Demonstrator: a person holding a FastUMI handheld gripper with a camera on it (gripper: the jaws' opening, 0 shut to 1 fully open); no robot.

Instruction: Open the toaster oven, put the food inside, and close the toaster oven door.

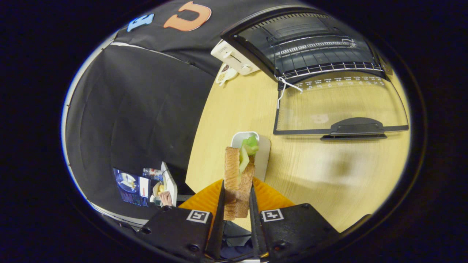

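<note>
A toast sandwich (238, 174) with green filling stands on edge between my fingers, and my gripper (237, 199) is shut on it, both fingers pressing its bread sides. It hangs above an orange plate (272, 197) near the table's near edge. Beyond the fingers stands the toaster oven (307, 44), its glass door (340, 106) folded flat down onto the table with the dark handle (356, 128) toward me. The wire rack (321, 67) inside is bare.
A small white dish (263, 153) lies on the wooden table (234, 109) just past the sandwich. The oven's white control panel (236, 58) is on its left, with a small packet (225, 75) beside it. A laptop (133, 186) and a hand (166, 199) sit below the table.
</note>
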